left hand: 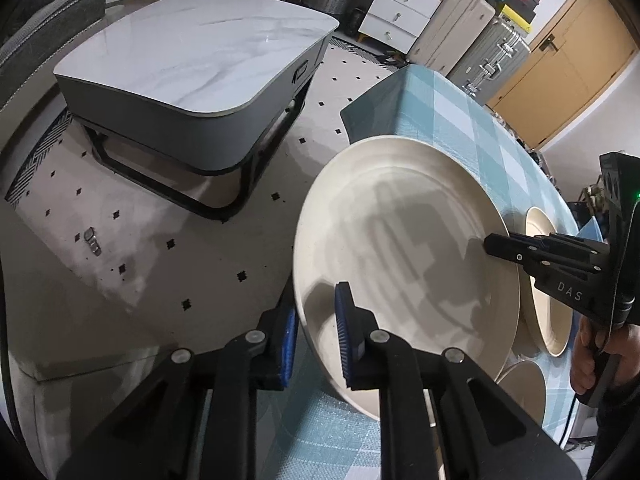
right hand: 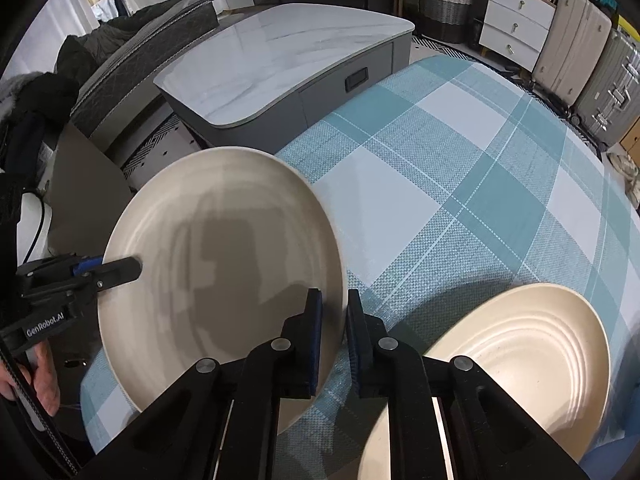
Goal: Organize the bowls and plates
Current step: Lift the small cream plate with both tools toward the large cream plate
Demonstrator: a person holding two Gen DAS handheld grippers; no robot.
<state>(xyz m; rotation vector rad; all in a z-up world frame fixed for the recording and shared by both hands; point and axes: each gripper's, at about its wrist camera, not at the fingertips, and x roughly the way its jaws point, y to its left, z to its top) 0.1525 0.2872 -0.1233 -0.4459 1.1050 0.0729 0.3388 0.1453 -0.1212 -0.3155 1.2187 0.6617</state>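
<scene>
A large cream plate point(left hand: 400, 260) point(right hand: 224, 240) is held between both grippers over the edge of the teal-checked table point(right hand: 440, 160). My left gripper point(left hand: 318, 340) is shut on the plate's near rim, one blue pad above it and one below. My right gripper point(right hand: 335, 340) is shut on the opposite rim in the same way. Each gripper shows in the other's view: the right gripper point(left hand: 490, 245) at the plate's far edge, the left gripper point(right hand: 132, 268) at its left edge. A second cream plate point(right hand: 520, 360) with ridged rings lies on the cloth to the right.
Two more cream dishes point(left hand: 554, 320) point(left hand: 520, 384) lie on the cloth past the held plate. A low marble-topped coffee table point(left hand: 192, 52) stands on the dotted floor beyond the table's edge. Suitcases point(left hand: 492, 52) and a white drawer unit point(left hand: 400, 12) line the far wall.
</scene>
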